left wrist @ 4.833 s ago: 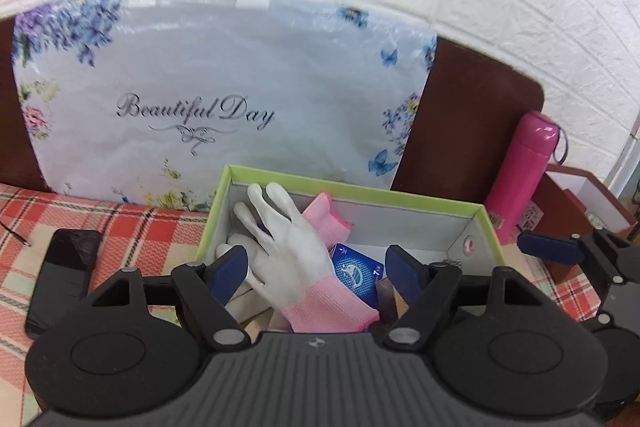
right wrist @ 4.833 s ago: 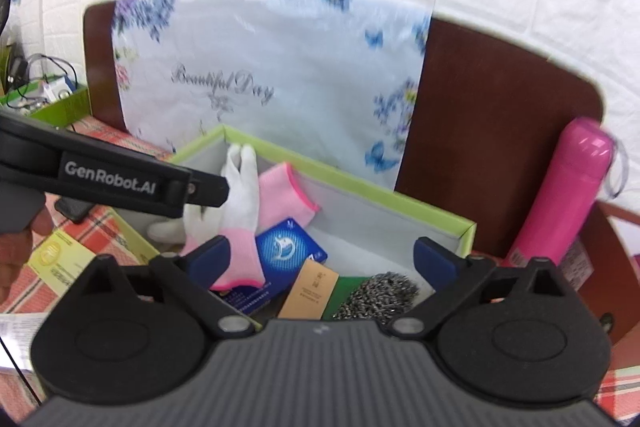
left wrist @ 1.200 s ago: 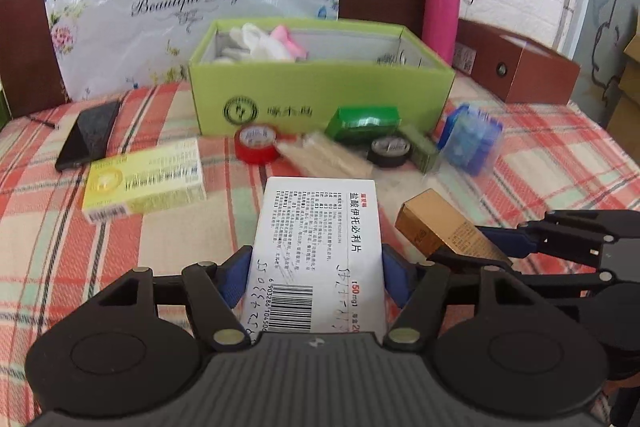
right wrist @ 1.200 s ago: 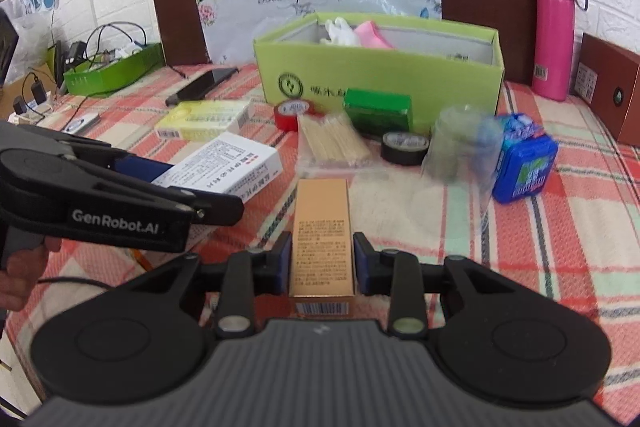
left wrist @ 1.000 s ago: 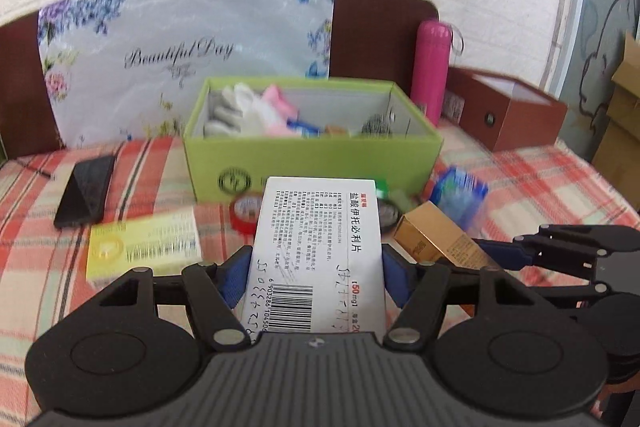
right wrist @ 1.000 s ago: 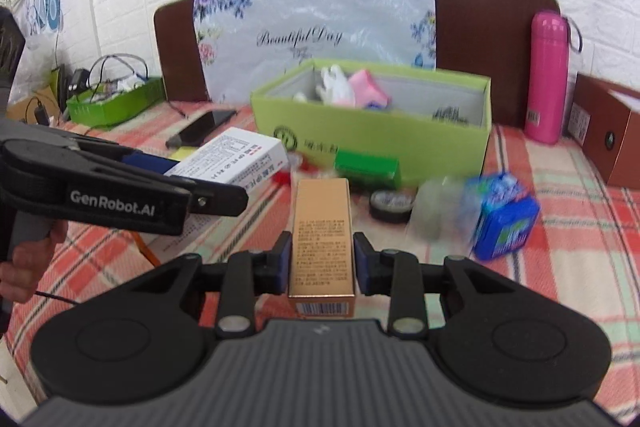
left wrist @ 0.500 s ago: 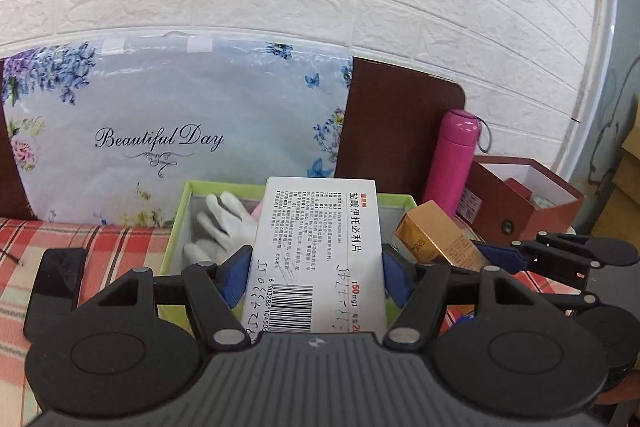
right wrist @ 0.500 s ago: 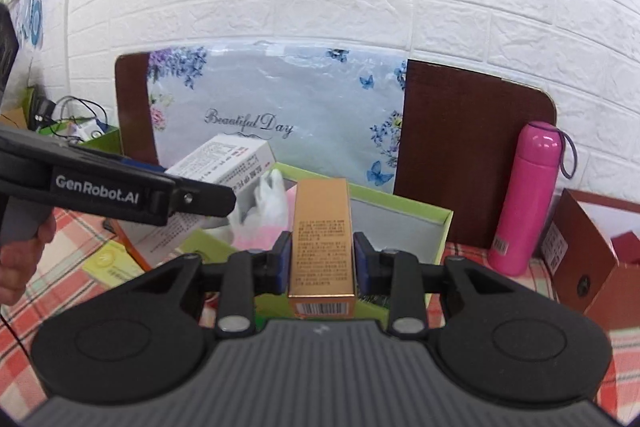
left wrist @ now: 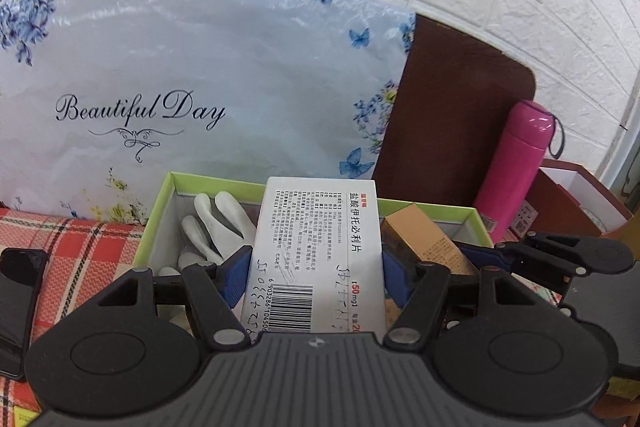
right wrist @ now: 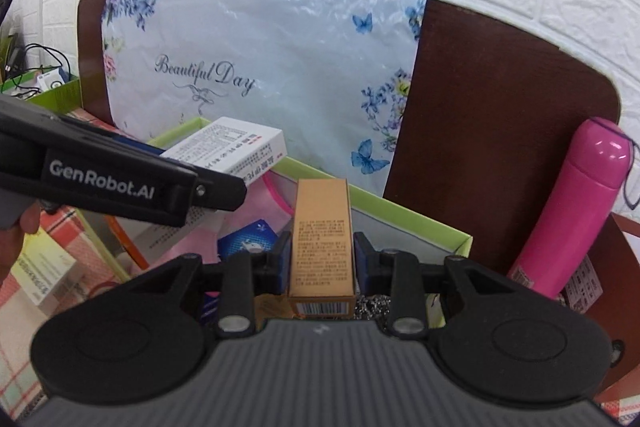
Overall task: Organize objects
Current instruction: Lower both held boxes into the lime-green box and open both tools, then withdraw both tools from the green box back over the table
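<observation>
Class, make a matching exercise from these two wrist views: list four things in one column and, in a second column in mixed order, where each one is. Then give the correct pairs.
Things
1. white printed medicine carton
2. slim gold cardboard box
3. white fabric glove
4. pink cylindrical flask

Places
A. standing upright to the right of the green open box
B. clamped in the right gripper
C. clamped in the left gripper
D. lying inside the green open box

Pairs: 1-C, 2-B, 3-D, 4-A
</observation>
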